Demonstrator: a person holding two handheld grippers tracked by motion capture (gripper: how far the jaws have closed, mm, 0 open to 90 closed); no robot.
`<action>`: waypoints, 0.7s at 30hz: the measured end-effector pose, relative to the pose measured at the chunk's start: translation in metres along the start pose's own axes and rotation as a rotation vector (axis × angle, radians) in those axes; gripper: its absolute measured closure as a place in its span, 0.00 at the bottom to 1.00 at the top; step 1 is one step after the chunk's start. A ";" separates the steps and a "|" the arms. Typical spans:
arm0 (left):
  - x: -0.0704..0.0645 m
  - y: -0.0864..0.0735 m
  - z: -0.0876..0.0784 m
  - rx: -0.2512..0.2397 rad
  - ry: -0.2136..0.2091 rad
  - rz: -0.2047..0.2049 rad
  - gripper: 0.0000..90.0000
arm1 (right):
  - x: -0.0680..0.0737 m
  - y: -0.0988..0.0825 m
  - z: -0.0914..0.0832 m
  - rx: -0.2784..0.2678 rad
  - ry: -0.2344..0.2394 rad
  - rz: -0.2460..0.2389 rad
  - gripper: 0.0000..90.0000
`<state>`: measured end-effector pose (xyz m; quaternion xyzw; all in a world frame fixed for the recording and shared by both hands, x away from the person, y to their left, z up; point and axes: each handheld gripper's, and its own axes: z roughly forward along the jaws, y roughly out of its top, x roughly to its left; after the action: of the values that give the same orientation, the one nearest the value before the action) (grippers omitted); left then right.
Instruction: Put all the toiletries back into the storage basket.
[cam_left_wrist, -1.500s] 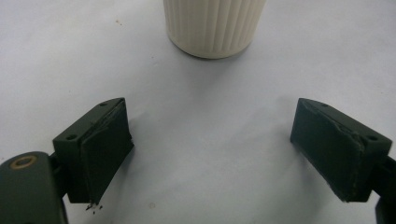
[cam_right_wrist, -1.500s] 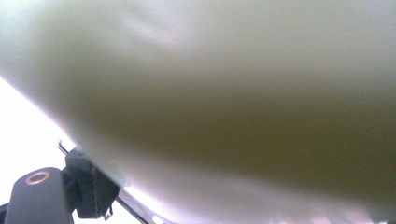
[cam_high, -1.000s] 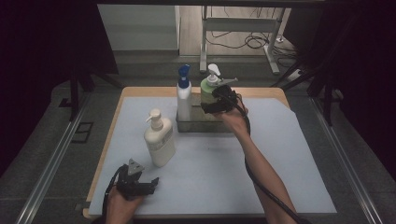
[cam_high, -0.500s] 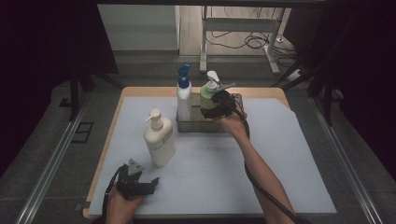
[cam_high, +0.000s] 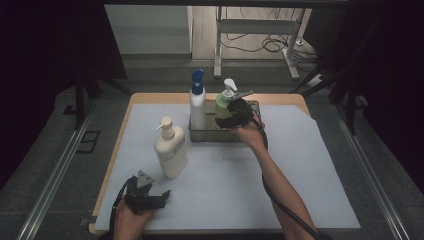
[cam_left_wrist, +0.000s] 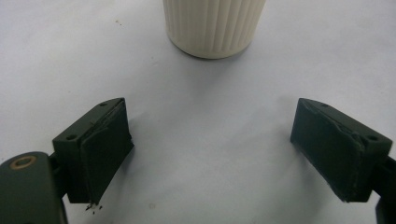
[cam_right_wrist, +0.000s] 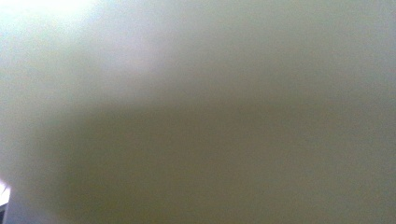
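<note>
The green bottle stands upright in the right part of the wire basket, at the far side of the table, just beside the blue-capped bottle on its left. It has a white pump head on top. The right gripper is at its body, and in the right gripper view the pale green wall is so close that it is all blur. The jaws seem to stand wide around the bottle, but I cannot tell if the pads already press on it.

I judge the bottle to be stiff plastic, smooth and a little slippery, and heavier if it is full. The pump and its neck are thin, so the best place to hold is the round body below the shoulder, with the jaws level. The basket wall is low, so the bottle must go straight up before it goes sideways, or it can catch the rim or push the blue-capped bottle.

The cream bottle stands alone on the grey mat, near and to the left of the basket. The left gripper rests at the near left edge, jaws wide and with nothing between them, pointing at the base of the cream bottle.

Compared with one second ago, the right gripper sits a little lower and nearer on the green bottle, more over its body. The left gripper and all bottles have not moved.
</note>
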<state>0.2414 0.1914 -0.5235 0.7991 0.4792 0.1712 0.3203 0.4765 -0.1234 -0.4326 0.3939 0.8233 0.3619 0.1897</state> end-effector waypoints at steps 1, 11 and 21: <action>0.000 0.000 0.000 0.000 0.000 0.000 0.13 | 0.000 -0.001 0.000 -0.003 0.003 -0.004 0.13; 0.000 0.000 0.000 0.000 0.000 0.000 0.13 | -0.002 -0.003 -0.001 -0.041 0.014 -0.052 0.11; 0.000 0.000 0.000 0.000 0.001 0.000 0.13 | -0.003 -0.004 -0.017 -0.058 0.016 -0.065 0.04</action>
<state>0.2413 0.1912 -0.5235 0.7990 0.4792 0.1717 0.3201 0.4659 -0.1348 -0.4243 0.3583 0.8264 0.3825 0.2059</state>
